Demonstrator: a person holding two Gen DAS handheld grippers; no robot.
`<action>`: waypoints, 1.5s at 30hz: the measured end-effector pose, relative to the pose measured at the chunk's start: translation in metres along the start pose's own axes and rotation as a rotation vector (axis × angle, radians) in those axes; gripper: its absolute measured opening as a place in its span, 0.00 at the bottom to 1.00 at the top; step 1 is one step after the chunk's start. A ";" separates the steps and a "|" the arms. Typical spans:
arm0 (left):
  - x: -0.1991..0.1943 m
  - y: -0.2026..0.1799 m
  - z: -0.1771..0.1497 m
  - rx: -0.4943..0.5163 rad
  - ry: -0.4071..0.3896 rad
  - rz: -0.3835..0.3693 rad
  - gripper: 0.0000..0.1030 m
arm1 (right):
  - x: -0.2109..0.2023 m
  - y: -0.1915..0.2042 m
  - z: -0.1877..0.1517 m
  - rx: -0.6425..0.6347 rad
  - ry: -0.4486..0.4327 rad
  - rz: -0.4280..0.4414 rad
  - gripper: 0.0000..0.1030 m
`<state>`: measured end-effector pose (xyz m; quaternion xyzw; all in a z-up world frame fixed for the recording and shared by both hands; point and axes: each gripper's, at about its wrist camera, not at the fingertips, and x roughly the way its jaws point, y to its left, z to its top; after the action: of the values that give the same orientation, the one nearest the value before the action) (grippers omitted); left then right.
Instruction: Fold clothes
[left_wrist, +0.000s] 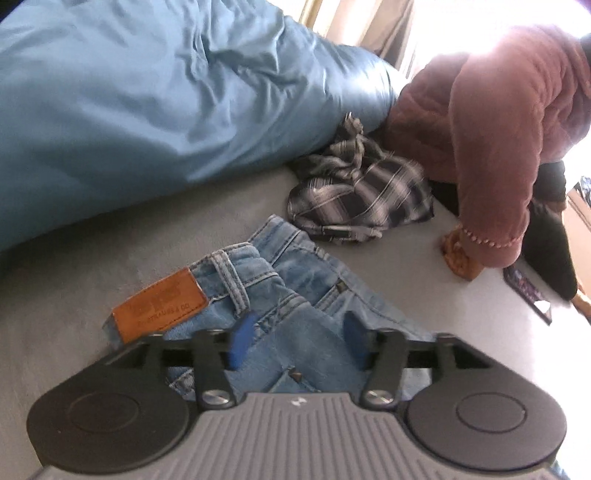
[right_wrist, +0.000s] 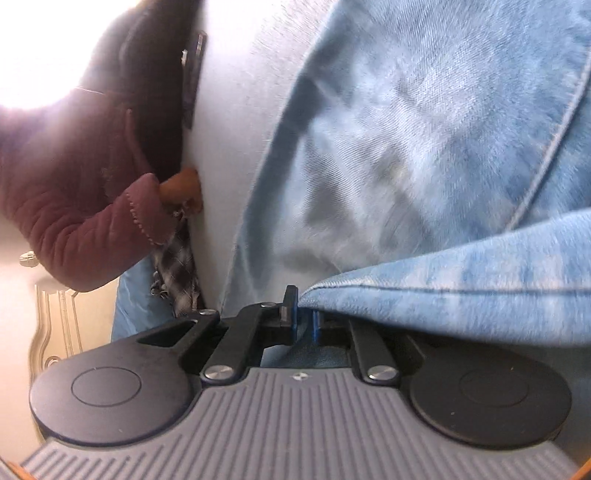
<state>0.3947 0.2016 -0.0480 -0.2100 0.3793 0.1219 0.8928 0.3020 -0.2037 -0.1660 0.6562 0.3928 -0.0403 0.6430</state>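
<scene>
The left gripper (left_wrist: 297, 341) sits low over the jeans (left_wrist: 280, 295), its blue fingers (left_wrist: 242, 341) spread apart with the denim waistband between them but not pinched. A brown leather patch (left_wrist: 160, 308) shows just left of the fingers. The jeans lie crumpled on the grey bed (left_wrist: 74, 258). The right gripper (right_wrist: 304, 321) is clamped on a fold of the jeans (right_wrist: 424, 147), the blue fingers (right_wrist: 293, 317) pressed together with denim draping over them. Farther off, a plaid garment (left_wrist: 362, 199) lies bunched beside a blue duvet (left_wrist: 147, 92). A person's maroon quilted sleeve (left_wrist: 495, 140) reaches down to the bed.
</scene>
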 end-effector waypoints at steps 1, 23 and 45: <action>-0.006 -0.002 -0.002 0.006 -0.006 -0.002 0.59 | 0.002 -0.001 0.003 0.002 0.015 0.000 0.08; -0.126 0.024 -0.087 -0.051 0.013 0.166 0.62 | 0.005 0.102 -0.029 -0.510 0.403 0.028 0.46; -0.029 0.069 -0.041 -0.137 0.199 0.183 0.62 | 0.249 0.248 -0.175 -1.305 0.622 -0.025 0.45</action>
<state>0.3232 0.2412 -0.0720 -0.2460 0.4745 0.2066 0.8195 0.5350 0.0985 -0.0733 0.1151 0.5093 0.3837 0.7617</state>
